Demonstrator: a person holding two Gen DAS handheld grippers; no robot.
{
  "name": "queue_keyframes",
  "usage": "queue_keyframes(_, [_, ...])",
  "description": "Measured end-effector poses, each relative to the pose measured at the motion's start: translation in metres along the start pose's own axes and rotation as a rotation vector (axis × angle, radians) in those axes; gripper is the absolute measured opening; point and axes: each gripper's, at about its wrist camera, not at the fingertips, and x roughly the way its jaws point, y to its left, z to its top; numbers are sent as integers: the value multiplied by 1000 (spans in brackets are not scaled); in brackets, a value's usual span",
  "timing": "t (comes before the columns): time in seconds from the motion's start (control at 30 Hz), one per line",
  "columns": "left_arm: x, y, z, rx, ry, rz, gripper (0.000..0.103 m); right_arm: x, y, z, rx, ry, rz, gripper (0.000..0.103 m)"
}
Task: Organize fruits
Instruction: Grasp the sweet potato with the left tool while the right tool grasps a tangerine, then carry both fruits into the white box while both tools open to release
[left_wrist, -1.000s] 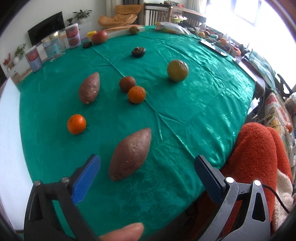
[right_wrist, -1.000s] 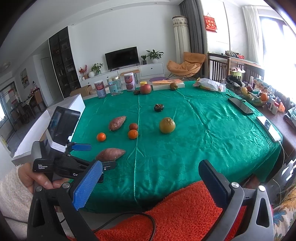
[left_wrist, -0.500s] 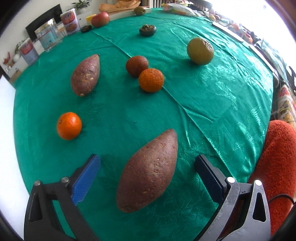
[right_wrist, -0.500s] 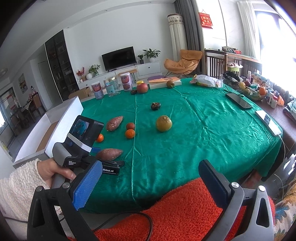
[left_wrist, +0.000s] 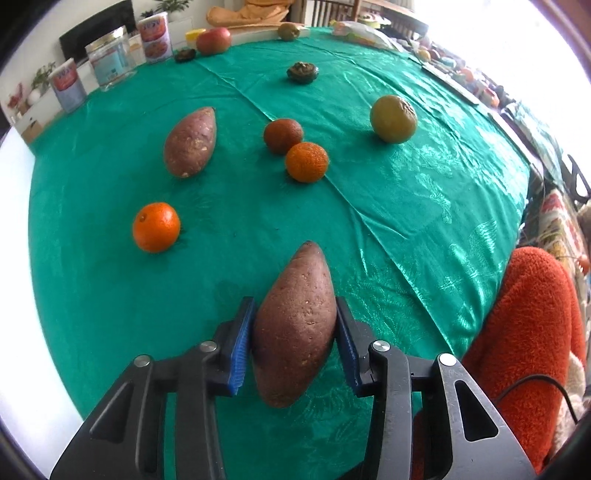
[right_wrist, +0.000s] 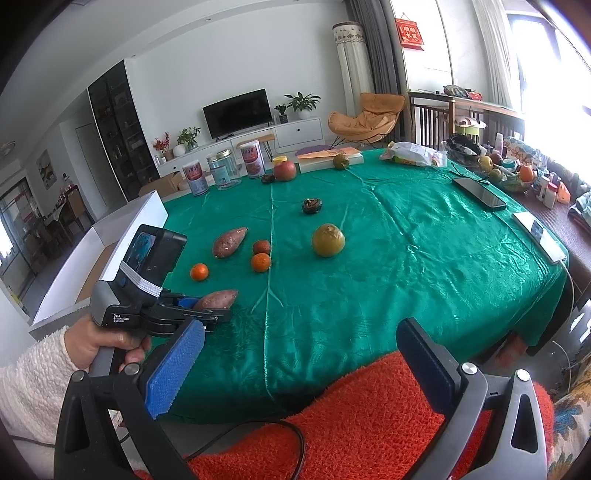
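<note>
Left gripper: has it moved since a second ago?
Yes. The left gripper came forward over the green tablecloth, and its jaws have just closed on the near sweet potato.

Emerald-green cloth (left_wrist: 424, 192) with a faint woven leaf pattern, glossy, over the surface. Reddish-brown, pale-speckled skin on the near sweet potato (left_wrist: 295, 332) and the far sweet potato (left_wrist: 190, 142); bright orange on the two tangerines (left_wrist: 156, 227) (left_wrist: 306, 161), darker rusty orange on the third (left_wrist: 283, 135), dull yellow-green on the large citrus (left_wrist: 393, 118). Black frame with blue pads on the left gripper (left_wrist: 293, 347) and right gripper (right_wrist: 295, 373), shaggy orange-red on the fabric (right_wrist: 351, 417) at the surface's edge, cream on the sleeve (right_wrist: 33, 376).
</note>
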Motion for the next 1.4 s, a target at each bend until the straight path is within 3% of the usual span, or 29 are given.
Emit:
queue_keyframes(0.13, [-17,17,-20,-93,-48,-20,42,35,-10,19,-8,97,70,103])
queue_keyframes(0.27, [-30,30,-33,-160,-92,-22,42,108,10,37,-127,244,156,103])
queue_keyframes(0.33, [-35,35,-38,-178,-114,-9,42,145,21,41,-146,298,207,91])
queue_keyframes(0.37, [-38,37,-40,-186,-122,-5,42,162,25,43,-144,315,219,69])
queue_keyframes(0.4, [-40,38,-42,-195,-128,-5,42,178,29,45,-137,329,222,59])
queue_keyframes(0.53, [-47,45,-48,-220,-146,-11,42,224,41,56,-124,326,197,58])
queue_keyframes(0.73, [-56,52,-49,-244,-183,-16,42,256,55,69,-153,333,159,57])
queue_keyframes(0.83, [-57,52,-48,-247,-192,-21,42,270,57,69,-157,363,132,45])
queue_keyframes(0.87, [-58,51,-48,-248,-194,-24,42,272,56,69,-150,363,128,30])
queue_keyframes(1.03, [-86,57,-51,-281,-232,-54,42,251,54,69,-92,382,182,30])
queue_keyframes(1.17, [-137,81,-53,-342,-322,-90,42,212,91,80,-115,398,330,30])
queue_keyframes(1.27, [-173,117,-60,-419,-387,-28,42,184,147,94,-182,388,474,30])
queue_keyframes(1.4, [-192,175,-79,-538,-398,153,42,163,229,102,-257,392,654,30])
